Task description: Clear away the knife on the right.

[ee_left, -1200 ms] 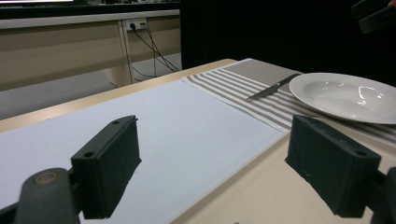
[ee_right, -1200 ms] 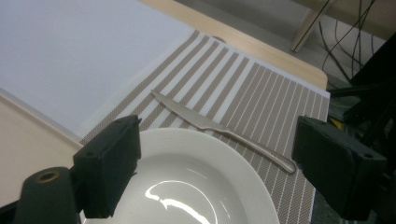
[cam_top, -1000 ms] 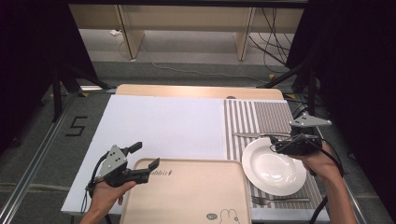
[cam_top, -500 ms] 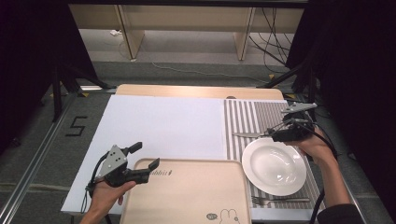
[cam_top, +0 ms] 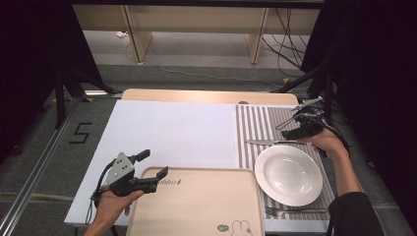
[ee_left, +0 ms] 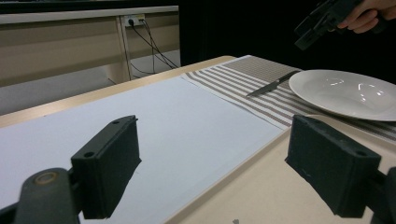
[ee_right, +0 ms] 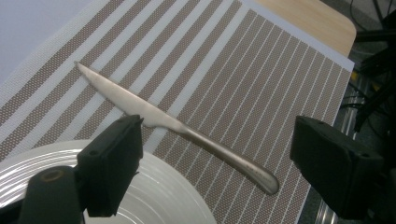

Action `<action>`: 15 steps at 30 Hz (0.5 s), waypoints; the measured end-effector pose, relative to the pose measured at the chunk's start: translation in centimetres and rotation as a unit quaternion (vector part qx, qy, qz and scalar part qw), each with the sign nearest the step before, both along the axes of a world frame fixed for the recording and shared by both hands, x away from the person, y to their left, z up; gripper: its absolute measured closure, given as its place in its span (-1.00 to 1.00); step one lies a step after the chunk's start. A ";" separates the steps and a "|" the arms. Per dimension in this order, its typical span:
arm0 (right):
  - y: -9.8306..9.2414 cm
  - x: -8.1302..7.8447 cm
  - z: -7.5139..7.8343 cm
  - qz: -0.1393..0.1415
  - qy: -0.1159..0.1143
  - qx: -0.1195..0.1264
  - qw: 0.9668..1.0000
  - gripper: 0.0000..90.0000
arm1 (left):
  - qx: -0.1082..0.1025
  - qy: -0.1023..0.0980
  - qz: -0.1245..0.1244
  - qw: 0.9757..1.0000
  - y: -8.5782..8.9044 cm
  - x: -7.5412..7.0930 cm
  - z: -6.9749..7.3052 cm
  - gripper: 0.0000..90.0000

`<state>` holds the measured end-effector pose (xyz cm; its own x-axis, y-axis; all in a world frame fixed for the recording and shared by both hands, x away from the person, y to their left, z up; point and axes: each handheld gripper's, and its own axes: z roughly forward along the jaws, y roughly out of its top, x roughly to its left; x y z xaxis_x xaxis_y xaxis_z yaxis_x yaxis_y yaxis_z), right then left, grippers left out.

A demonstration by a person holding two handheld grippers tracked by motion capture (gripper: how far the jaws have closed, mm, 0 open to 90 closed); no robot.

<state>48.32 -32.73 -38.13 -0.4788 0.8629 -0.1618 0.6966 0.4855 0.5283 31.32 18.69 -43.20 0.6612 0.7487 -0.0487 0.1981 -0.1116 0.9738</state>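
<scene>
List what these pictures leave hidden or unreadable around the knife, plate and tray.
- Knife: handle end in the high view is hidden behind the right tongs.
- Plate: cut off by the bottom edge in the right gripper view.
- Tray: near edge cut off by the frame; its print is too small to read.
- Fork: too small for detail.

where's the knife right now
The knife lies flat on the striped placemat at the right of the high view, just beyond the far rim of the white plate, with the open right gripper poised over its handle end.
</scene>
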 end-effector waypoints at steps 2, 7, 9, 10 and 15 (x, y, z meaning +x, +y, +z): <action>-0.1 0.8 -0.4 0.005 0.012 -0.005 1.000 -0.60 | -0.003 0.001 0.002 1.000 0.0 0.0 0.0 -0.64; 0.1 1.9 -1.0 -0.016 0.050 -0.025 0.998 -0.58 | -0.005 0.002 -0.002 1.000 -0.1 0.1 -0.1 -0.64; 0.1 2.4 -1.2 -0.010 0.055 -0.026 0.998 -0.58 | -0.004 0.002 -0.004 1.000 -0.2 0.1 -0.1 -0.64; 0.3 2.4 -1.3 -0.017 0.067 -0.022 0.997 -0.58 | -0.003 0.002 -0.005 1.000 -0.3 0.1 -0.1 -0.64; -0.2 3.4 -2.0 -0.014 0.077 -0.045 0.996 -0.58 | -0.001 0.001 -0.008 1.000 -0.3 0.0 -0.1 -0.64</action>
<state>51.77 -32.90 -40.15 -0.4797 0.8619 -0.1643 0.7804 0.5047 0.3691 31.36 18.38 -43.31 0.6722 0.7385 -0.0525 0.1989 -0.1118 0.9736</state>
